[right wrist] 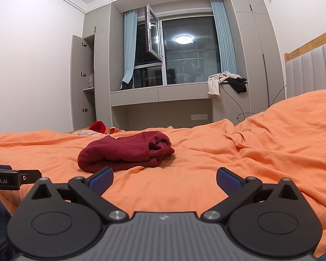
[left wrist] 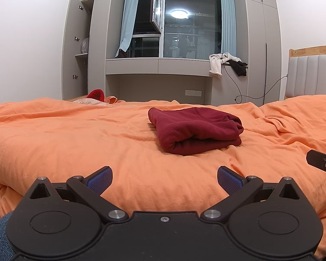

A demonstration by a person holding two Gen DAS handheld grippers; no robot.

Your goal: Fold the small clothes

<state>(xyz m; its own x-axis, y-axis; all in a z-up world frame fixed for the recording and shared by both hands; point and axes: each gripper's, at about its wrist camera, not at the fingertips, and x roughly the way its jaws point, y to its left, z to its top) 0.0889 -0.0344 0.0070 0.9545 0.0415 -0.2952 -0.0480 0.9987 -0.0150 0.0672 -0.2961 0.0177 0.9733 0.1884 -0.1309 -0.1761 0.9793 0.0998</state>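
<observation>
While both tools hung low over the near edge of the orange duvet point(left wrist: 76, 134), the dark red garment point(left wrist: 195, 130) lay folded into a thick bundle near the middle of the bed, ahead of them and apart from both. From the left gripper point(left wrist: 164, 179) it sat at about one o'clock; from the right gripper point(right wrist: 164, 179) it sat at about eleven o'clock, so the bundle lay between the two lines of sight. Its long axis ran roughly nine to three across both views, with the rounded fold facing the grippers and the looser bunched ends toward three o'clock. In the right wrist view the bundle's near edge came almost down to the left blue pad point(right wrist: 102, 179), which suggested the right gripper was somewhat the nearer, though fisheye distortion made that uncertain. Both grippers had their jaws spread wide and held nothing. Judging by the compact shape, the folding looked largely done; any last tidy would probably go to the bunched three o'clock end.
</observation>
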